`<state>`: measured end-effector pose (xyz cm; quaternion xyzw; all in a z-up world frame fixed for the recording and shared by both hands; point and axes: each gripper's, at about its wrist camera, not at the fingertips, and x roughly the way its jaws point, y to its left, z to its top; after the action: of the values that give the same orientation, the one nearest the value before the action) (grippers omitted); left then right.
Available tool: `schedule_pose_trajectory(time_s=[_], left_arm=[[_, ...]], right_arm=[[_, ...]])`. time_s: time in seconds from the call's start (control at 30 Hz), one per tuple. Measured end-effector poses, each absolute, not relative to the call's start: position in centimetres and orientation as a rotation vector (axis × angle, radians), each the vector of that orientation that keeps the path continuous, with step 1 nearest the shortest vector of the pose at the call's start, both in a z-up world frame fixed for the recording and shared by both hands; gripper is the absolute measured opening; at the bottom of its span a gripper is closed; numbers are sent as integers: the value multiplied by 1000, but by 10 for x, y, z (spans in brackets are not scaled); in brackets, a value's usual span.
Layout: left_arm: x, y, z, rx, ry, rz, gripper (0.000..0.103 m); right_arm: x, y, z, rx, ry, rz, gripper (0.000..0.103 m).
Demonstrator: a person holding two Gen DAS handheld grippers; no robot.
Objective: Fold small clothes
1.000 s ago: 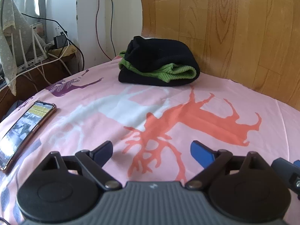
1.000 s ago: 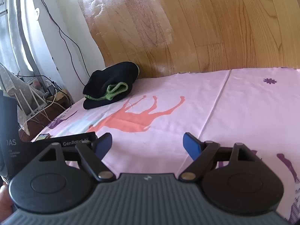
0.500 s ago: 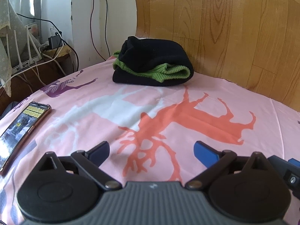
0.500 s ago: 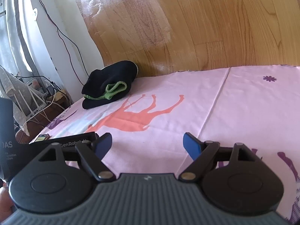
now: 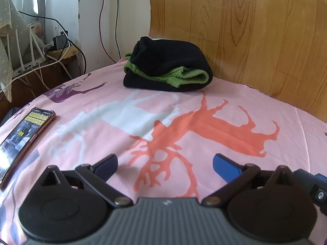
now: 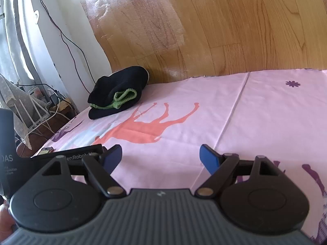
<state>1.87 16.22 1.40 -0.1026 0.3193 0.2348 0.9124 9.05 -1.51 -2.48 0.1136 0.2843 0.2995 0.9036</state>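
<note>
Bundle of black-and-green clothes (image 5: 166, 69) sits at the far edge of the pink bedsheet (image 5: 235, 106), up against the wood-grain panel (image 5: 255, 30), well apart from both grippers. From the left gripper (image 5: 165, 163) it lies straight ahead, nearly centred between the fingers; long axis runs left-right across that view, with the green ribbed fold facing toward the gripper and to the right. From the right gripper (image 6: 161, 156) the same bundle is ahead and off to the left, and looks further out, so my read is the left hand is the nearer one and better lined up for any reach. Left jaws are opening, spread wide, nothing between them but sheet. Right jaws stand apart too, also empty, steady. The bundle looks already folded and parked; no other loose garment is visible in either view, so I can't tell what comes next. Phone (image 5: 24, 136) lies on the sheet at the left edge, clear of the straight-ahead path. Versus a second ago: the left fingers sit a bit wider apart, the right spacing is unchanged, the bundle hasn't moved, and framing in both views is nearly the same.
</note>
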Motion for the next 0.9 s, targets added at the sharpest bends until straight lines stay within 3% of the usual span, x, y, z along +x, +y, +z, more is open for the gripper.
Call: schedule_pose_trajectory(time_s=[0.9], left_arm=[[18, 157, 15, -174, 658, 549, 103]], right_arm=[[90, -15, -25, 236, 589, 617, 85]])
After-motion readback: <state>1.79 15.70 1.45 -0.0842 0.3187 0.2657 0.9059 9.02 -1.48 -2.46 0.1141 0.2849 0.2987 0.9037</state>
